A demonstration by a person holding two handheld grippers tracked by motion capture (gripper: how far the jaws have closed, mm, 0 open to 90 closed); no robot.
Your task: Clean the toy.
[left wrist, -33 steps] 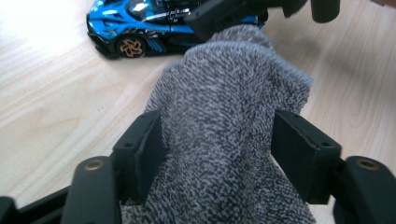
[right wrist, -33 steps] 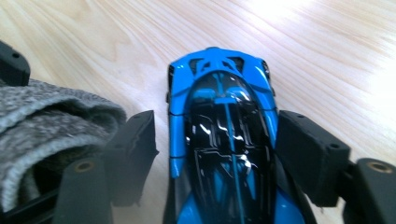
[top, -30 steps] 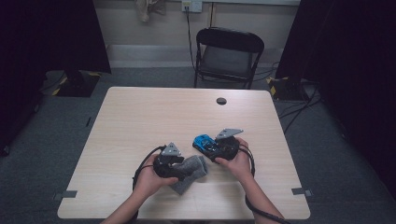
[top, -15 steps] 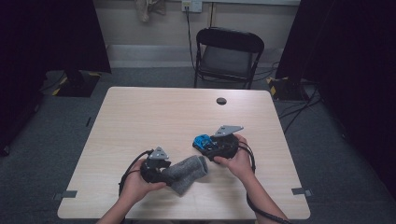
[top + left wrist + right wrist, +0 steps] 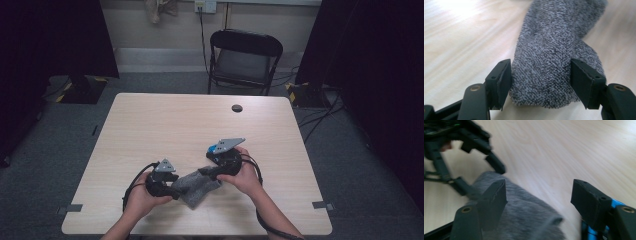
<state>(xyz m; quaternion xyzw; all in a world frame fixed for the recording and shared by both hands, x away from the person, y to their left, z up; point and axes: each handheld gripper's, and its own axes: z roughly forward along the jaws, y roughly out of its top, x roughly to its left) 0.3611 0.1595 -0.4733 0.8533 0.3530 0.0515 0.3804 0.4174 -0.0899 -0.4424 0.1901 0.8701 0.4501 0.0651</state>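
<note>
- No brand, label or writing could be read on anything in the room.
- A grey sock [image 5: 200, 186] of speckled, fuzzy knit lay on the pale wooden table [image 5: 165, 125], near its front edge and roughly midway across. In the high view it ran aslant between the person's two hands.
- In the left gripper view the sock [image 5: 554, 57] looked thick and rounded at its near end, and bent away to one side farther off.
- The left hand-held gripper [image 5: 176, 190] sat at the sock's lower left end. Its jaws had just been closing, and the sock's end lay between them, both pads touching the knit and pressing its sides.
- The right hand-held gripper [image 5: 206, 172] sat at the sock's upper right end, blue showing under its grey plate. In the right gripper view its jaws stood apart, one over the blurred sock [image 5: 524, 215], the other over bare table, nothing pinched.
- The table's far half lay bare but for a small dark round disc [image 5: 237, 108] near the back edge.
- A black folding chair [image 5: 245, 55] stood beyond the table's far edge, and grey carpet [image 5: 360, 170] spread on every side.
</note>
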